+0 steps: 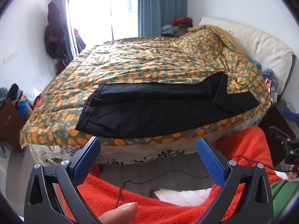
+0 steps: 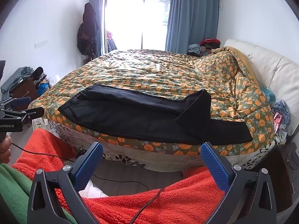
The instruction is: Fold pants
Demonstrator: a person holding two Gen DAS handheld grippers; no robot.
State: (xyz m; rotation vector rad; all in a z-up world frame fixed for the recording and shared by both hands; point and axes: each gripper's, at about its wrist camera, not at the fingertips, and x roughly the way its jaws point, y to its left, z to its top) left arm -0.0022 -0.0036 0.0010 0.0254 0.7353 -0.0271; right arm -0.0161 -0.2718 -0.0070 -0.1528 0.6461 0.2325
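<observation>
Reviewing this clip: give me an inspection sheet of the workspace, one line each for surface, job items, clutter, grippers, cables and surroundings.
Surface: bed covered by a floral quilt, rumpled toward the headboard.
Job's things: black pants lie along the near edge of the quilt, waistband on the left, one leg end turned back over the other.
Clutter: clothes pile beyond the bed; more clothes on a low cabinet at left.
Grippers: left gripper and right gripper both open, empty, short of the bed.
Cables: thin black cable trails over the orange fleece below the grippers.
Surroundings: bright window, blue curtains, hanging coats.
</observation>
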